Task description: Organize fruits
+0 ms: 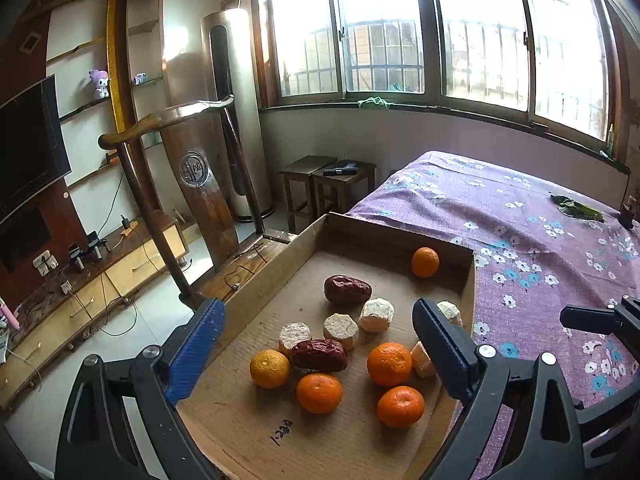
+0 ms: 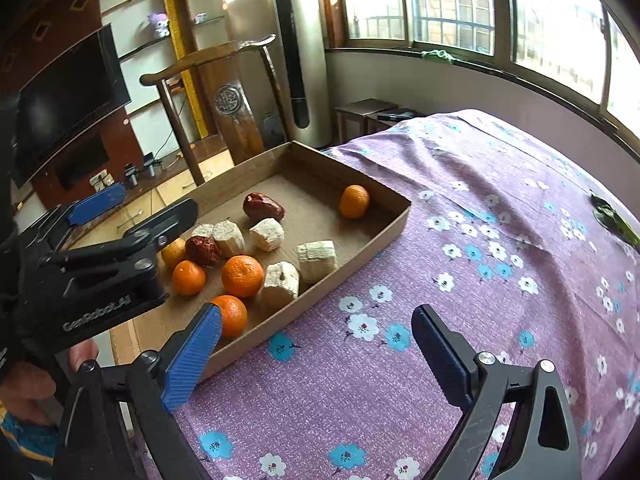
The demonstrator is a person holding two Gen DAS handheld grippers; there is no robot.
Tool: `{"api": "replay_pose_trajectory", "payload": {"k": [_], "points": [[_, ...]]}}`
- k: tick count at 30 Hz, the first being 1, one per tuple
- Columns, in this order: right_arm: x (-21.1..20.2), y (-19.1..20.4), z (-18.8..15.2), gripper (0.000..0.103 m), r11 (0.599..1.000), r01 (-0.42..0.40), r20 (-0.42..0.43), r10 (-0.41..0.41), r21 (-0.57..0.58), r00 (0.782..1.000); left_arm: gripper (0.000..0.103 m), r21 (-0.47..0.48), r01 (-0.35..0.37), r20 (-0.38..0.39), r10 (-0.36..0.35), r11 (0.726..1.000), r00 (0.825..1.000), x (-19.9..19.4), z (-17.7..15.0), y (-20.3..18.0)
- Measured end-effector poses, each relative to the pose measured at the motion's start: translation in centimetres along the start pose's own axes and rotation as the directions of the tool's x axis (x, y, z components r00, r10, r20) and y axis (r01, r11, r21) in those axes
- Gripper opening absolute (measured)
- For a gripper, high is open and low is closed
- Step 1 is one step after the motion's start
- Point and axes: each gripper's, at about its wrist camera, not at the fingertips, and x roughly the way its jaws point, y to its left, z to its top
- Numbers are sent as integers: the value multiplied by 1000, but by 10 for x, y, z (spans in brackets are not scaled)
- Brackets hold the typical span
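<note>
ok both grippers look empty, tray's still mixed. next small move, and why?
Probably lower the left gripper onto the near red date. Both grippers are open and hold nothing, and the left one is already over the cardboard tray. The date lies against a tangerine and a pale chunk, so come down slowly.

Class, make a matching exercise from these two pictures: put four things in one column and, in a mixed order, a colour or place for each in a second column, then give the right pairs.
Things
1. cardboard tray
2. lone orange
3. bedspread
4. left tongs

Colour or place
A. purple with white and blue flowers
B. brown, holding the fruit
C. open above the tray, gripping nothing
D. apart from the other fruit, near the tray's far corner

Pairs: 1-B, 2-D, 3-A, 4-C
</note>
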Motion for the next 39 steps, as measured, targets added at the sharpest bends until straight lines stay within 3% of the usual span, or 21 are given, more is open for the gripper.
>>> {"api": "replay_pose_trajectory", "payload": {"k": [13,39], "points": [[-6,7,-7,102,1000,18,-3,-18,5,1000,95,-13,-8,28,8,1000,1000,-17,-3,2],[-1,10,-4,102,1000,23,-32,-24,-16,999,95,-23,-8,20,9,1000,1000,-14,-3,2]]}}
